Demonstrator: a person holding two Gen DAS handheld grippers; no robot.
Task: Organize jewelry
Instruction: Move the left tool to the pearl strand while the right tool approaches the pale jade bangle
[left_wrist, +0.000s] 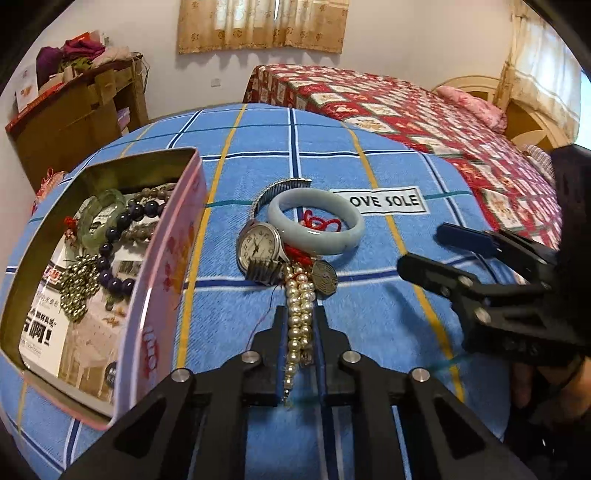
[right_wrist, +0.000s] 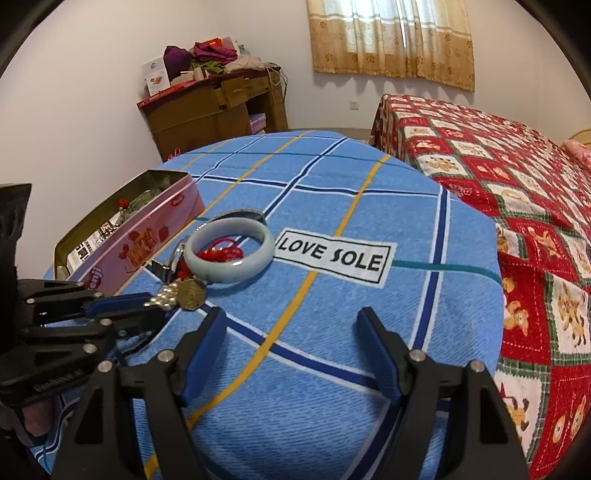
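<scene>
Fingers of the left gripper (left_wrist: 300, 314) clamped on a pearl strand (left_wrist: 298, 314) mid-tablecloth (left_wrist: 369, 295), right gripper (right_wrist: 291, 325) spread apart, tin (left_wrist: 159, 258) at left edge.

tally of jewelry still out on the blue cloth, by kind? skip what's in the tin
Bangle: 1, pale jade bangle
Watch: 1, wristwatch
Pearl strand: 1, pearl strand, between the left claw fingers
Red cord with octagonal pendant: 1, cord, pendant
Total: 4
</scene>
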